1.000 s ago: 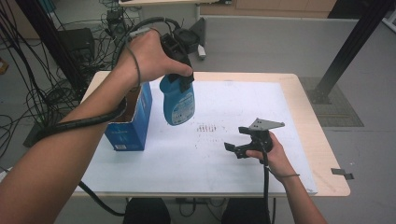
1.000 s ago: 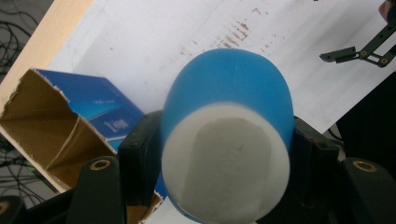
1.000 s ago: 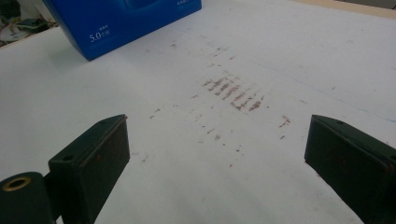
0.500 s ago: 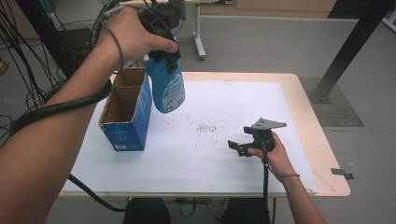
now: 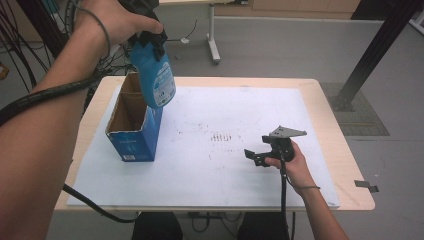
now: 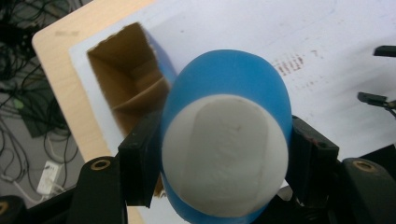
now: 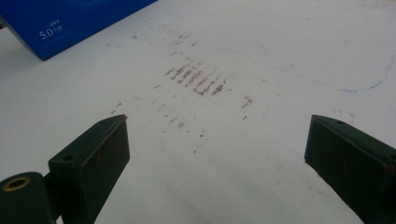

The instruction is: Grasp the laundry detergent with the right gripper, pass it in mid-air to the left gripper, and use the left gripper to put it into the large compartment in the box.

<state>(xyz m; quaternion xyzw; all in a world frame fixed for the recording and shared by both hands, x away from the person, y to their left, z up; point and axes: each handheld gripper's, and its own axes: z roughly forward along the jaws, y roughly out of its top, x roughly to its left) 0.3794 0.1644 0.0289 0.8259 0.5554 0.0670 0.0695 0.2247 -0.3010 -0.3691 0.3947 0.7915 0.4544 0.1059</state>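
Observation:
A blue bottle [image 5: 156, 76] with a pale label hangs in the air over the open blue cardboard box [image 5: 134, 131] at the table's left. My left gripper [image 5: 149, 40] is shut on the bottle's upper part, held high in the person's left hand. In the left gripper view the bottle's whitish bottom [image 6: 224, 154] sits squeezed between both black jaws, with the box's brown inside [image 6: 130, 88] below. My right gripper [image 5: 256, 156] rests low over the white sheet at the right, jaws wide apart with nothing between them [image 7: 215, 154].
A white sheet [image 5: 210, 165] covers most of the wooden table [image 5: 350, 165]; brown scuff marks [image 5: 225, 137] lie at its middle. Cables hang off the table's left side. A black post [image 5: 380, 45] stands on the floor at the far right.
The left hand has carried the bottle up and to the left, from over the sheet beside the box to above the box's opening. The right gripper has stayed put.

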